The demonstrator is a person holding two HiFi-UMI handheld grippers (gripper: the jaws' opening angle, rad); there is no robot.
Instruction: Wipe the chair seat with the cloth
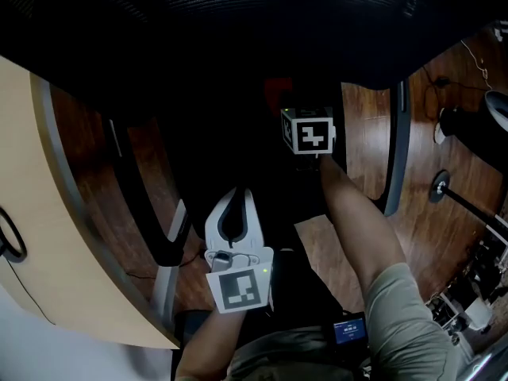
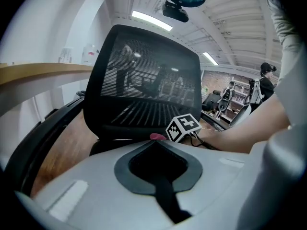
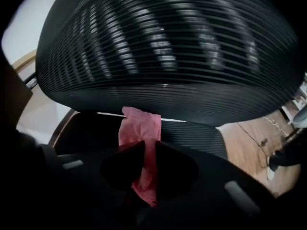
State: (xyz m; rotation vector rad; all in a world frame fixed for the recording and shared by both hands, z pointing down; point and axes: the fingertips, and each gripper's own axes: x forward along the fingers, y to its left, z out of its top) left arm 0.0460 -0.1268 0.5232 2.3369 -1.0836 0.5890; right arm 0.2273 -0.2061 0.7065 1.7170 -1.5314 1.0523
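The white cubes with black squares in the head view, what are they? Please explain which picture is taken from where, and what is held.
There is no robot: a person holds a two-jaw gripper in each hand. Each marker cube is simply part of a gripper. The head view comes from a camera on the person's head, looking down on a black chair and a wooden floor. The other two pictures come from a camera on each gripper, looking along its jaws. The right gripper has its jaws closed on a pink cloth, near the chair's mesh back. The left gripper has its jaws together with nothing between them.
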